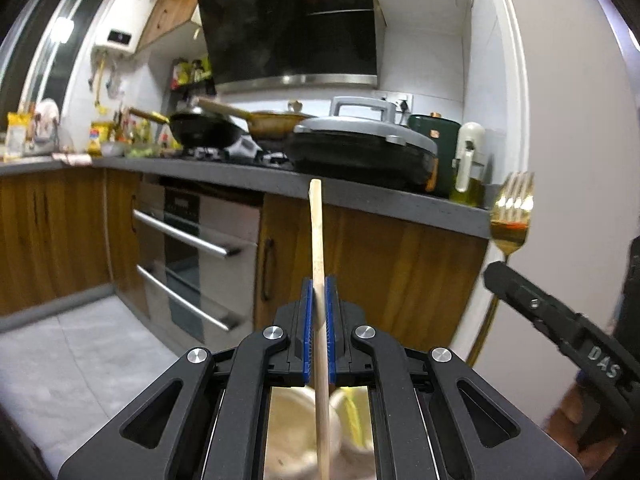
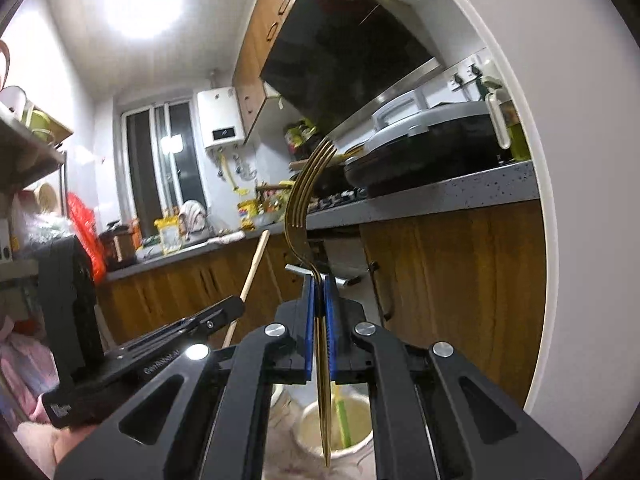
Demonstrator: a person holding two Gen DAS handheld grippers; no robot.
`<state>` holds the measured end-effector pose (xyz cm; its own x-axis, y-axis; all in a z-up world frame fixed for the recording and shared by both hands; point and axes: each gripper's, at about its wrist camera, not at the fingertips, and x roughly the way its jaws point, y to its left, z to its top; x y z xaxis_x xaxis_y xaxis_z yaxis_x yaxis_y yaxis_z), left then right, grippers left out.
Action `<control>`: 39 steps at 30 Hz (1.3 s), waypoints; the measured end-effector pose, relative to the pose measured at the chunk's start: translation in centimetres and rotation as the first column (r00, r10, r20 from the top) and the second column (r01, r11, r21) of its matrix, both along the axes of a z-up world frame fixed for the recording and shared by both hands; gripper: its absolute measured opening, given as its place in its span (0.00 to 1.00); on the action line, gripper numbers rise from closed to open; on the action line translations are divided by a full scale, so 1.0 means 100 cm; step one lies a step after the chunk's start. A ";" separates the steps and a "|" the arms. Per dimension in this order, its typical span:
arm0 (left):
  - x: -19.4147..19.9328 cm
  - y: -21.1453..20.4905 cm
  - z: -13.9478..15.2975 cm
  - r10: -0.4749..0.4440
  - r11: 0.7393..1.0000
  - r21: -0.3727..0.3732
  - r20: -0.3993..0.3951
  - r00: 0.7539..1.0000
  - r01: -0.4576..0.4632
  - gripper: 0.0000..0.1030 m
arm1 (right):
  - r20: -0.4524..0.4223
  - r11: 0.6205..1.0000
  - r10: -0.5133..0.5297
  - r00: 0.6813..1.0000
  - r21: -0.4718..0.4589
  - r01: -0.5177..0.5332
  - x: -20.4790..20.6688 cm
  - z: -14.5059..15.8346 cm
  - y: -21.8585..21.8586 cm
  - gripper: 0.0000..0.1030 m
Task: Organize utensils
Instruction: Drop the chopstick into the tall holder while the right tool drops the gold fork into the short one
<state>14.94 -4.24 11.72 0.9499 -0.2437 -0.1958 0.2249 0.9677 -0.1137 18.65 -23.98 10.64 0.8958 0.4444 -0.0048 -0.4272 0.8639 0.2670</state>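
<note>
A narrow kitchen fills the background: wood-grain cabinet doors under a speckled grey bench (image 1: 360, 196), a glossy black range hood (image 1: 288, 24) with a brushed steel lip, a black wok (image 1: 208, 130) on the hob, a grey-lidded electric griddle (image 1: 360, 140), and a steel-fronted oven (image 1: 200, 256) with two bar handles; the floor is pale grey tile.

The left hand-held gripper (image 1: 319, 312) is clamped narrow on a wooden chopstick (image 1: 317, 232); the stick is a pale, matte, squared rod, its long axis nearly vertical in the left wrist view, its free end pointing up towards the bench edge and its lower end running down between the black linkage arms; blue ribbed pads (image 1: 307, 320) press it from both sides.

The right hand-held gripper (image 2: 319, 312) is closed on a gold fork (image 2: 300, 208); the metal is polished and mirror-bright, the handle thin and flat, seen edge-on between the blue pads; its long axis stands upright, the curved tines pointing up and arching right, the tapered handle tip pointing down.

Below both tools sits a cream, round, smooth-walled cup (image 2: 340, 420) holding a pale green stick (image 2: 343, 420); the fork's tip hangs over its mouth.
</note>
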 end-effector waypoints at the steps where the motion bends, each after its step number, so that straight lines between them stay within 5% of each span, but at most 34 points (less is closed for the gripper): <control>1: 0.005 -0.002 -0.001 0.019 1.000 0.017 0.015 1.000 -0.019 0.06 | 0.004 1.000 -0.009 1.000 0.007 0.009 0.003 -0.002 0.001 0.05; 8: 0.019 -0.003 -0.011 0.074 0.995 0.066 0.056 0.996 -0.077 0.06 | -0.056 1.000 -0.012 0.998 0.001 0.012 0.025 -0.018 0.006 0.05; 17: -0.002 0.000 -0.029 0.041 0.997 0.058 0.042 0.998 -0.044 0.06 | -0.254 0.996 0.007 0.967 -0.081 -0.028 0.048 -0.044 0.010 0.05; 28: -0.035 -0.009 -0.040 0.018 0.990 0.141 0.018 1.000 -0.020 0.07 | -0.291 0.992 0.014 0.957 -0.118 -0.051 0.039 -0.058 0.007 0.05; 39: -0.026 -0.012 -0.036 0.012 0.990 0.139 0.030 0.999 -0.016 0.37 | -0.320 0.994 -0.005 0.948 -0.109 -0.032 0.047 -0.062 0.005 0.05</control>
